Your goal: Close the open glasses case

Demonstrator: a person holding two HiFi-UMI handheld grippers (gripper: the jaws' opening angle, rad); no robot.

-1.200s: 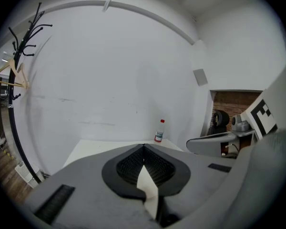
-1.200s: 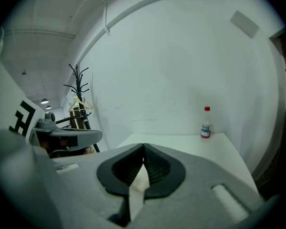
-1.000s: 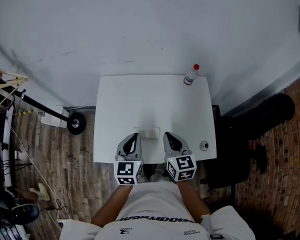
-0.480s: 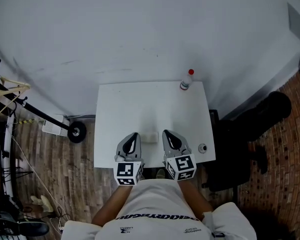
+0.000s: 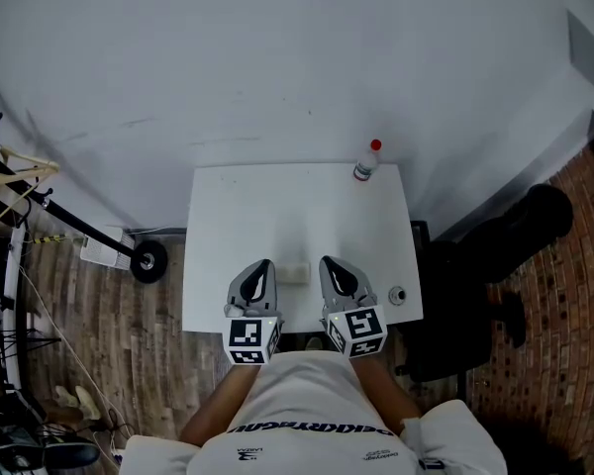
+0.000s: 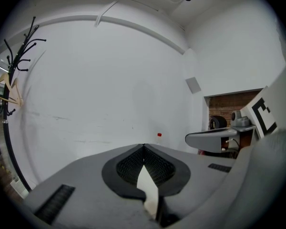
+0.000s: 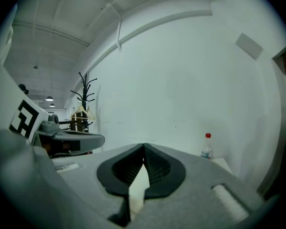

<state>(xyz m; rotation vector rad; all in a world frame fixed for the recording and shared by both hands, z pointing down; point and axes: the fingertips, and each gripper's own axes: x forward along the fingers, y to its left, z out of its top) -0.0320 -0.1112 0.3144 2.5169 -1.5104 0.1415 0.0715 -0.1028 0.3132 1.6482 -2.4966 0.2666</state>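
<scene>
The glasses case (image 5: 295,272) is a small white oblong on the white table (image 5: 277,216), near its front edge; it is too small to tell how its lid stands. My left gripper (image 5: 262,270) rests just left of it and my right gripper (image 5: 329,268) just right of it, neither touching it. In the left gripper view the jaws of the left gripper (image 6: 144,147) meet at their tips with nothing between them. The right gripper (image 7: 143,146) looks the same in its own view, shut and empty.
A clear bottle with a red cap (image 5: 366,161) stands at the table's far right corner and shows as the bottle (image 7: 207,146) in the right gripper view. A small round object (image 5: 397,294) lies near the front right edge. A dark chair (image 5: 495,255) is right of the table, a rack's wheel (image 5: 148,260) left.
The head camera has shifted, so the table and bottle sit slightly left and lower in view. Both grippers stay shut on either side of the case.
</scene>
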